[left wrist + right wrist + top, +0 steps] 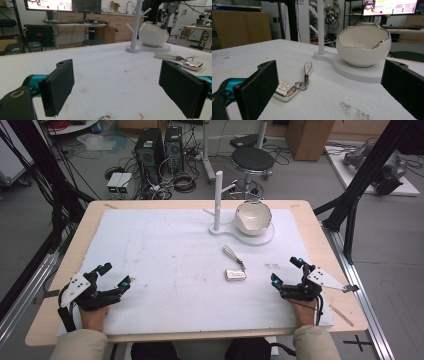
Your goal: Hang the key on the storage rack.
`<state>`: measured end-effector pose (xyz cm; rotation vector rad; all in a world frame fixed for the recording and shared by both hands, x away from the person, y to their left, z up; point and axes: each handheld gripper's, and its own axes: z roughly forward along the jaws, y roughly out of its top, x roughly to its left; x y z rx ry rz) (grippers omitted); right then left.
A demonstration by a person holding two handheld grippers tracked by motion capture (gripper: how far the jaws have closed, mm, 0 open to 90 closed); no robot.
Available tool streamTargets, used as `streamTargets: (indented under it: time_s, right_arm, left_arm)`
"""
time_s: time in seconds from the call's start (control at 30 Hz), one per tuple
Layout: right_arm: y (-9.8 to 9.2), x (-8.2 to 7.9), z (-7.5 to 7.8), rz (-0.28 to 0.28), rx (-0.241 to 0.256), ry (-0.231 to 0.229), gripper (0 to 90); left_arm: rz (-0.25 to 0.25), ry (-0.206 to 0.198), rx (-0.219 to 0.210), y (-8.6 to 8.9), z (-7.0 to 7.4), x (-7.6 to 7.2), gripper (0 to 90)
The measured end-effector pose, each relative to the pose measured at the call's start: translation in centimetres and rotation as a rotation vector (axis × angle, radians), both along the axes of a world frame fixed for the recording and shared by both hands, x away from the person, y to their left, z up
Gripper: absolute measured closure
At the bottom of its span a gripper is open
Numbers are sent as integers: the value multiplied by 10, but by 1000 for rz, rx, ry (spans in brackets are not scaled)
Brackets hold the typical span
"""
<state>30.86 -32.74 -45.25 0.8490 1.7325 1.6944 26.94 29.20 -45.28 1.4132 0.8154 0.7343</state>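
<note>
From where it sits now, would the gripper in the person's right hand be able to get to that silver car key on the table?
Probably yes. The right gripper is open, and the car key lies flat on the white mat just beside it, with bare mat between them.

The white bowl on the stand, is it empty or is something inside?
Empty, as far as visible. The high view shows the bowl's bare white inside; the right gripper view shows nothing above its jagged rim, though the bottom is hidden there.

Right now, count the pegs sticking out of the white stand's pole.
2 that I can make out on the white stand: an upper peg angling up on one side, and a lower peg on the other. More may be hidden behind the pole.
</note>
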Motion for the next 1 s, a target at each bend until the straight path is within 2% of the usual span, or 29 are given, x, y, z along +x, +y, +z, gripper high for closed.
streamTargets:
  time_s: [0.4,0.53,0.7,0.77,0.8,0.83,0.9,0.93,0.97,1.0]
  right_arm:
    - [0,0,0,-4,-8,-5,4]
    - [0,2,1,-6,-10,8,4]
    - [3,6,3,-32,-16,49,4]
    - [7,9,17,-35,-45,37,4]
    - [7,9,17,-35,-45,37,4]
    - [8,11,24,-36,-55,34,4]
    - [12,16,38,-32,-63,35,4]
    - [16,21,52,-29,-82,28,4]
    - [19,24,59,-25,-92,37,4]
    - [19,24,59,-25,-92,37,4]
  left_arm:
    - [0,-2,3,0,0,0,134]
    - [1,-1,1,-1,0,0,135]
    - [-1,-6,6,-1,0,0,135]
    - [-1,-4,3,-1,0,0,134]
    - [0,-3,2,0,0,0,134]
    - [0,-3,1,0,0,0,135]
    - [0,-3,2,0,0,0,135]
    - [0,-5,0,0,0,0,134]
    - [1,-7,-1,0,0,0,135]
    - [0,-9,0,0,0,0,135]
